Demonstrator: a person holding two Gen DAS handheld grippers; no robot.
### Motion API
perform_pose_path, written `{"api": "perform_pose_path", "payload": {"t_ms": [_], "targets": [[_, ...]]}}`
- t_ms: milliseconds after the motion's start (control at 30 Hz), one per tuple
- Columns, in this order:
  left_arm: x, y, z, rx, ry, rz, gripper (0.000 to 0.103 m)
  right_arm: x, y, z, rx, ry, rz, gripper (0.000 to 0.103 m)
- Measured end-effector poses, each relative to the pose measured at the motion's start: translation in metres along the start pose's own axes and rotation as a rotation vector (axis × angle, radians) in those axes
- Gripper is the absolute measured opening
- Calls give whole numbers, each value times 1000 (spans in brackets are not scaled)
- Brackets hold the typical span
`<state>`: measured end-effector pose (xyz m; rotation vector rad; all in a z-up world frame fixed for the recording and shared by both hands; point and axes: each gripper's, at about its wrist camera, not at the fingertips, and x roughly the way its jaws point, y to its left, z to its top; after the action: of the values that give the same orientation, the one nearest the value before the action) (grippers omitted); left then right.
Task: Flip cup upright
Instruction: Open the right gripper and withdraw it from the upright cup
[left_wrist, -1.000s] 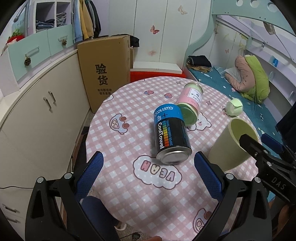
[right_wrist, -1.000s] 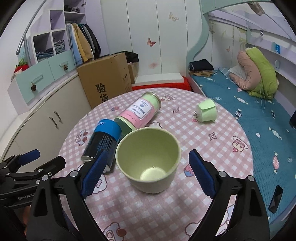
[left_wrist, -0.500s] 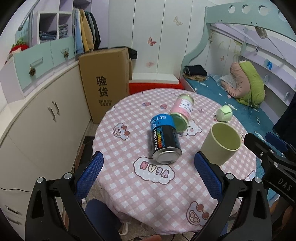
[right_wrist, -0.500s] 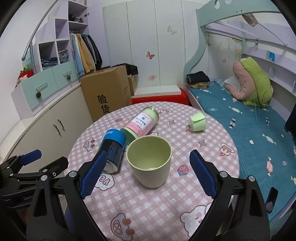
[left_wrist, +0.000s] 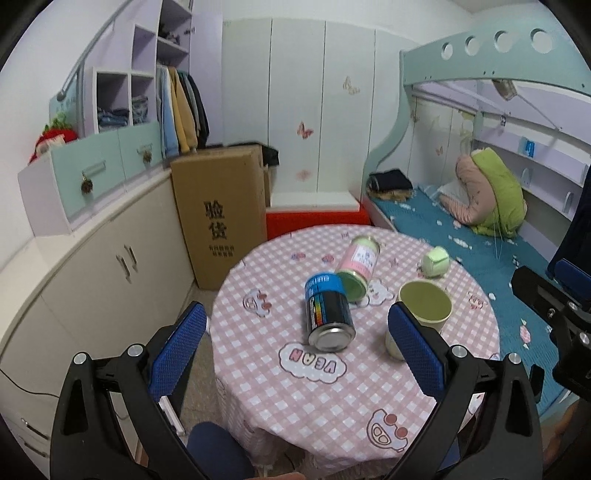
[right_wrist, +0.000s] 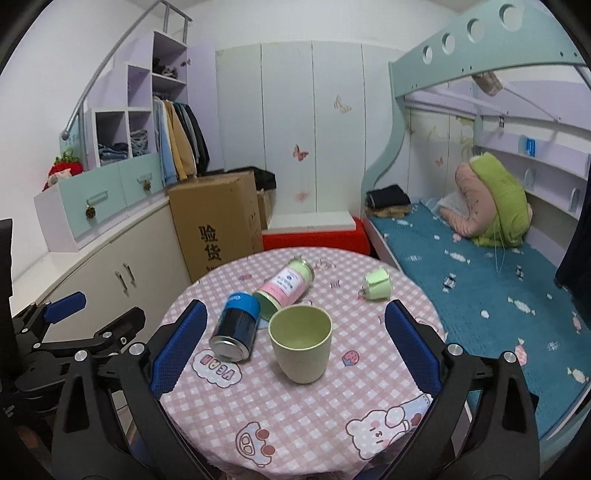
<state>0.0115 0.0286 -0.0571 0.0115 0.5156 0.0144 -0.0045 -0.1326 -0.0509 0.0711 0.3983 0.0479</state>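
Left gripper (left_wrist: 295, 350): spread wide, empty, held above the near edge of the table; its own view has a blue pad (left_wrist: 177, 354) on either side.
Right gripper (right_wrist: 295, 350): also spread wide, holding nothing, well back from the cup; the cup sits between its pads in its own view without touching them.
Table (right_wrist: 295, 413): round, covered in a pink checked cloth with cartoon prints.
Black can (right_wrist: 236, 332): lying on its side left of the cup, blue cap away from the cameras, metal base toward them.
Pink can (right_wrist: 288, 282): lying on its side behind the black can, its green end next to the blue cap.
Cup (right_wrist: 300, 343): pale green, plain, no handle, tapering toward the base; standing upright with its mouth up, empty inside, just right of the black can and apart from it.
Small cup (right_wrist: 376, 282): light green, tipped on its side at the far right of the table.
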Motion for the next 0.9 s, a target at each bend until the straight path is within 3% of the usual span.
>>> {"api": "perform_pose_path", "payload": {"t_ms": [267,900], "targets": [[-19,-3,5,7,-64,-6,95,-26,7,4,-25,-42,5,98],[-11,-13,16,20,-87,-25,95,-10,5,9,-17,-39,1,98]]}}
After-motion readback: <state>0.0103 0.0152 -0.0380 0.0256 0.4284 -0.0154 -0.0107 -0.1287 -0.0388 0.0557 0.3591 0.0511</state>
